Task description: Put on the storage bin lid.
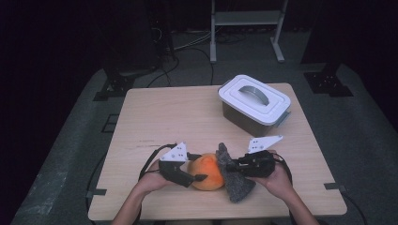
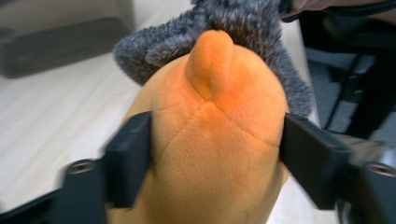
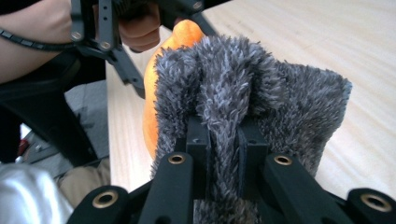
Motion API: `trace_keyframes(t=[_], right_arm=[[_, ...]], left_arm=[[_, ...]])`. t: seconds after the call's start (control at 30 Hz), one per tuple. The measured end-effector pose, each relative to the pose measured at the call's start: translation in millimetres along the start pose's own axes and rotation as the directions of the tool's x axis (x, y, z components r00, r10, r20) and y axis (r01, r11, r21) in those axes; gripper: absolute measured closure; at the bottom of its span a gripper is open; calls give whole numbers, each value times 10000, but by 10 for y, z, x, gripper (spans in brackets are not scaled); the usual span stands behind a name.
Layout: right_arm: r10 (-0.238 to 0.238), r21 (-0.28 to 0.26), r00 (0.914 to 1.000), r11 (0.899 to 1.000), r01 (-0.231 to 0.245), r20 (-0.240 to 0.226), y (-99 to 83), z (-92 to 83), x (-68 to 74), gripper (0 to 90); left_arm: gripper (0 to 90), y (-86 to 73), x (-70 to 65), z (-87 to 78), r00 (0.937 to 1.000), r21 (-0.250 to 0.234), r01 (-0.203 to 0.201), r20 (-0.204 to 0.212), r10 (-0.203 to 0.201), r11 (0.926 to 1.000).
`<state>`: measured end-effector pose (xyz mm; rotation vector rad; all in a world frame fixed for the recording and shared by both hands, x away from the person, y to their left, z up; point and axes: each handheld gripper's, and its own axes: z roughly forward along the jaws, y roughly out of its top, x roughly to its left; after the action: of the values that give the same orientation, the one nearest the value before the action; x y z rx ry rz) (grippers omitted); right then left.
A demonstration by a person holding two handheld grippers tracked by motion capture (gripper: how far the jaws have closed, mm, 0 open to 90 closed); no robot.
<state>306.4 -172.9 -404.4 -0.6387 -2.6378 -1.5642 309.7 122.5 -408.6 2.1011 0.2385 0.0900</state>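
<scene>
An orange plush toy (image 1: 210,172) lies near the table's front edge, with a grey fuzzy fabric piece (image 1: 238,184) against its right side. My left gripper (image 1: 199,175) comes in from the left. In the left gripper view its jaws (image 2: 217,140) press on both flanks of the orange plush (image 2: 215,121), and the grey fabric (image 2: 261,28) shows behind it. My right gripper (image 1: 228,165) reaches in from the right. Its jaws (image 3: 224,140) are shut on a pinched fold of the grey fabric (image 3: 289,102), with the orange plush (image 3: 150,93) just beyond.
A white lidded box (image 1: 254,102) with a grey handle stands at the back right of the wooden table (image 1: 164,117). Both forearms enter from the bottom edge. Stands, a metal frame (image 1: 246,28) and cables lie on the dark floor behind the table.
</scene>
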Motion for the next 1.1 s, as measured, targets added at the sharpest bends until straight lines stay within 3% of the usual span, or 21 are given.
trace_keyframes(t=[0.13,0.27,0.4,0.47,0.57,0.8,0.97,1.1], right_arm=[[-49,119,10000,9999,50,-50,-21,5,-2,777],[45,182,9999,9998,-43,-96,-47,-5,-37,777],[126,464,9997,9988,-136,227,-83,-10,-85,776],[271,674,9993,9973,-289,267,-119,16,-113,776],[299,513,9990,9982,-316,342,-98,10,-103,777],[63,-628,9999,9980,-69,-103,45,-41,32,776],[158,-322,9996,9993,-165,-224,3,15,12,776],[415,50,9991,9991,-414,-83,-59,28,-60,776]], left_arm=[[187,0,12,21,9999,-33,101,-65,-101,9999],[381,11,-12,-20,9990,-156,-210,-405,204,9997],[451,37,-17,-68,9975,-307,-333,-636,313,9990],[454,31,-21,-86,9972,-231,-393,-640,378,9990],[450,26,-23,-86,9972,-202,-379,-648,365,9991],[422,27,-77,-19,9964,-10,-832,-129,832,9965],[420,22,-67,-20,9968,-40,-768,-237,767,9970],[424,7,-32,-37,9984,-212,-448,-359,440,9988]])
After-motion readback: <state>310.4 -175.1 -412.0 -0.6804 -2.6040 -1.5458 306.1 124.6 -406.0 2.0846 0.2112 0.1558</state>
